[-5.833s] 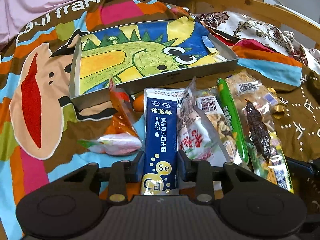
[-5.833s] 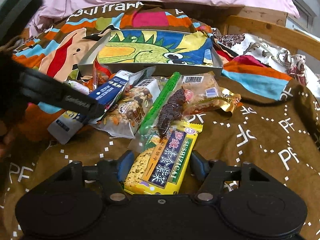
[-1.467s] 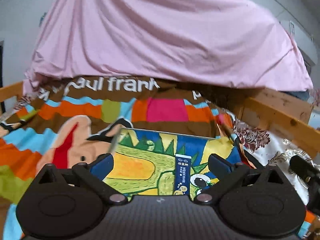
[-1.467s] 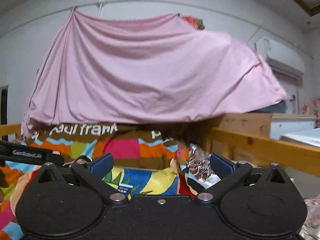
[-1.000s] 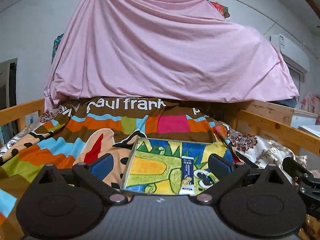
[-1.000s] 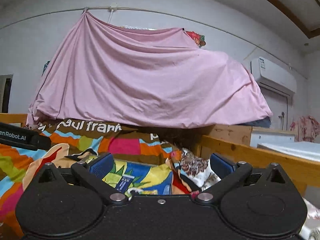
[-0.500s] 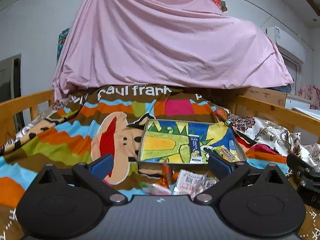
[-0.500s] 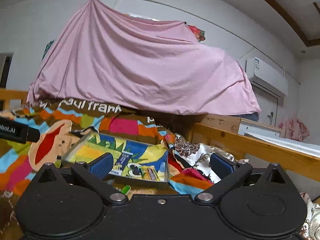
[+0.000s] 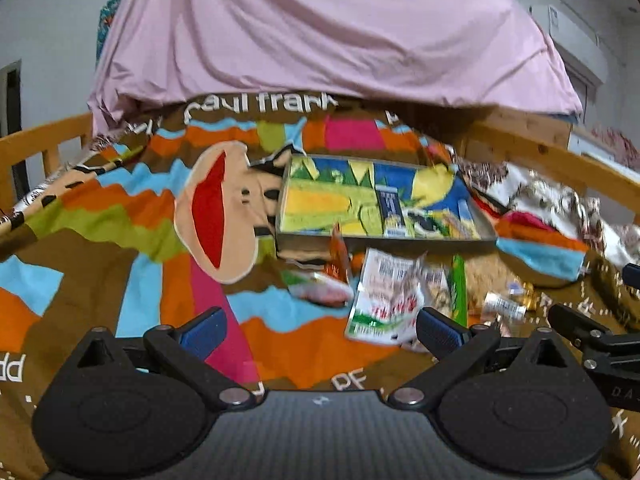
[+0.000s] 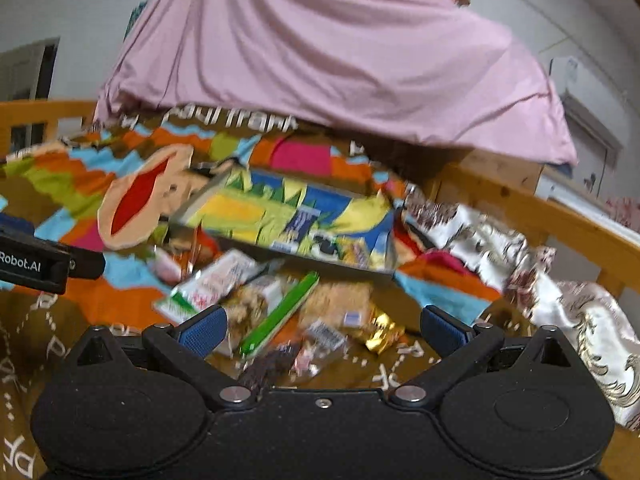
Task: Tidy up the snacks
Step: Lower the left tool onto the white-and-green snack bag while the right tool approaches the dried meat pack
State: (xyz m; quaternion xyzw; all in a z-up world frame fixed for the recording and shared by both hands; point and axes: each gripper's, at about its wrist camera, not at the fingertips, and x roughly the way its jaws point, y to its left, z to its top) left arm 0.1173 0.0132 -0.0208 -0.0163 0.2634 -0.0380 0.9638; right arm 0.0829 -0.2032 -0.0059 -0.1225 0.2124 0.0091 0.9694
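A shallow grey tray (image 9: 384,235) (image 10: 280,254) with a dinosaur picture lies on the colourful blanket. Inside it are a dark blue sachet (image 9: 390,210) (image 10: 298,222) and a yellow packet (image 9: 452,224) (image 10: 354,250). In front of the tray is a heap of loose snacks: a white-and-green bag (image 9: 384,300) (image 10: 208,282), a long green stick pack (image 10: 280,318) (image 9: 459,292), a gold wrapper (image 10: 382,330) and others. My left gripper (image 9: 320,330) is open and holds nothing, hovering near the white bag. My right gripper (image 10: 322,328) is open above the heap.
A pink sheet (image 9: 320,32) hangs behind the bed. A wooden bed rail (image 10: 540,208) runs along the right, and another rail (image 9: 36,148) along the left. A floral cloth (image 10: 520,248) is bunched at the right. The left gripper's body (image 10: 36,260) shows at the right wrist view's left edge.
Both grippers released their packets into the tray earlier, then drew back and tipped down, bringing the loose snack heap back into view. Both stay open.
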